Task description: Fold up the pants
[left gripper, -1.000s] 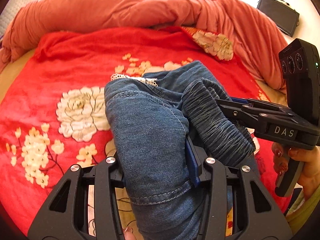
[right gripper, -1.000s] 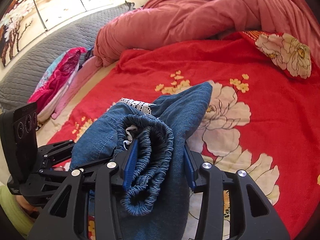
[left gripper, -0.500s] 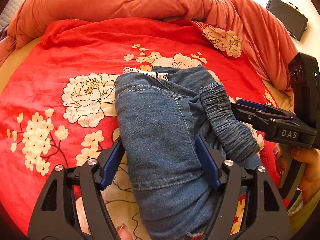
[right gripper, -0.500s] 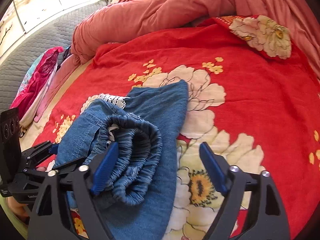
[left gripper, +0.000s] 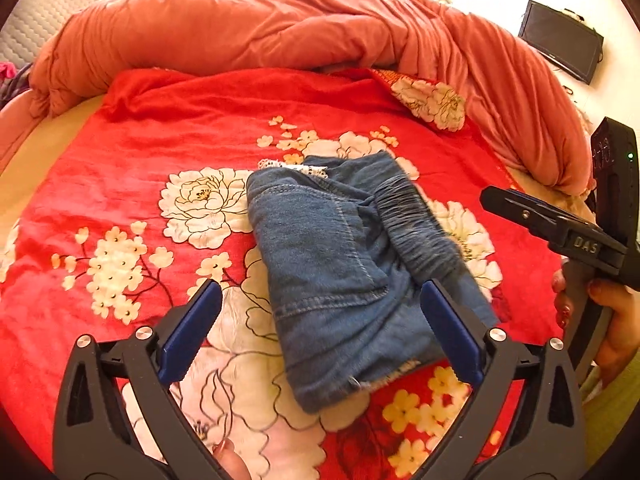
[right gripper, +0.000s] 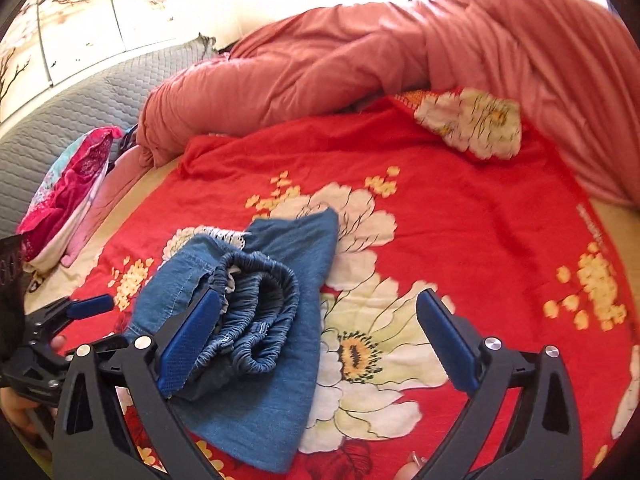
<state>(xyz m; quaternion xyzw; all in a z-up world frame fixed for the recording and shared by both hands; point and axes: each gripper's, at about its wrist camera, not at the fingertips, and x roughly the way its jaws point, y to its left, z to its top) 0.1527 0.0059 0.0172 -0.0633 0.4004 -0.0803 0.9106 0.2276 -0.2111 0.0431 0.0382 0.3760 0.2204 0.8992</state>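
Small blue denim pants (left gripper: 340,264) lie folded into a compact bundle on the red floral blanket (left gripper: 160,132), elastic waistband on the right side. In the right wrist view the pants (right gripper: 264,320) show the gathered waistband on top. My left gripper (left gripper: 320,332) is open and empty, just in front of the bundle. My right gripper (right gripper: 316,340) is open and empty, held above the bundle's right edge; it also shows in the left wrist view (left gripper: 560,228) at the right.
A salmon duvet (left gripper: 280,20) is heaped along the far side of the bed. A floral pillow (left gripper: 432,100) lies at the back right. Pink clothes (right gripper: 68,192) are piled by the grey headboard (right gripper: 80,112). A dark screen (left gripper: 560,40) stands beyond the bed.
Both grippers opened and let go of the pants, then drew back. The folded bundle now rests on the blanket.
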